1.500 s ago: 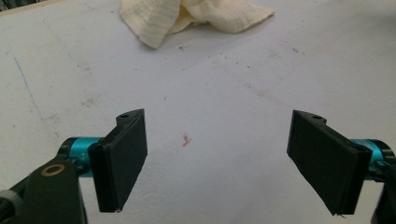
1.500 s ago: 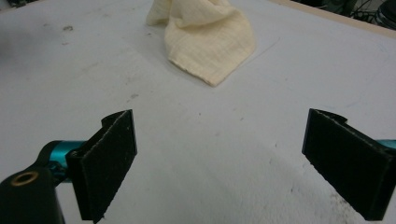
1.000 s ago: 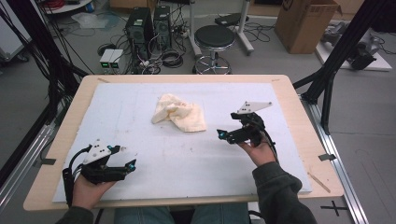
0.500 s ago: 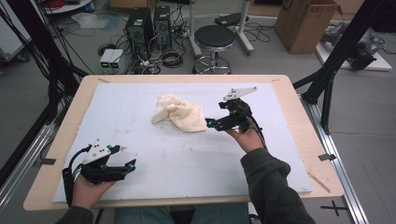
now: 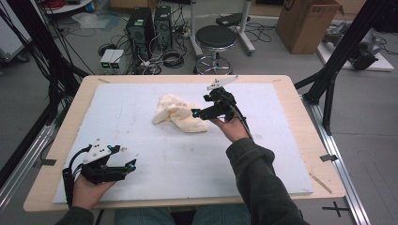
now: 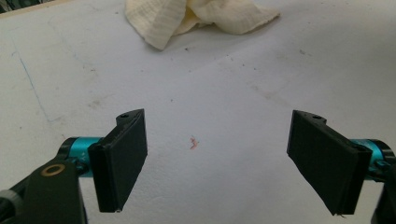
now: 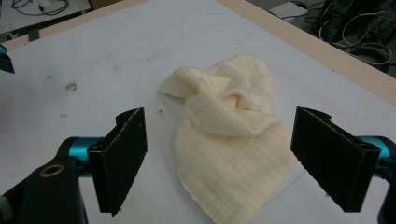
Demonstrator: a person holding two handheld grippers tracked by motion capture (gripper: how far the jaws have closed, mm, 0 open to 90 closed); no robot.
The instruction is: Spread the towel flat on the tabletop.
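At the counter's (image 5: 300, 140) near left corner, the left tongs (image 5: 126, 164) are resting, jaws spread wide over bare white surface. Farther in, the right tongs (image 5: 196, 112) are hovering with jaws spread at the edge of a crumpled cream cloth (image 5: 176, 112) lying mid-counter. A clean pick likely means lowering the jaws astride a raised fold, then closing on a single layer rather than the whole bunch.

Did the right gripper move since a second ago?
Yes. The right gripper went away from the table's near edge and leftward, up to the crumpled cloth, jaws open.
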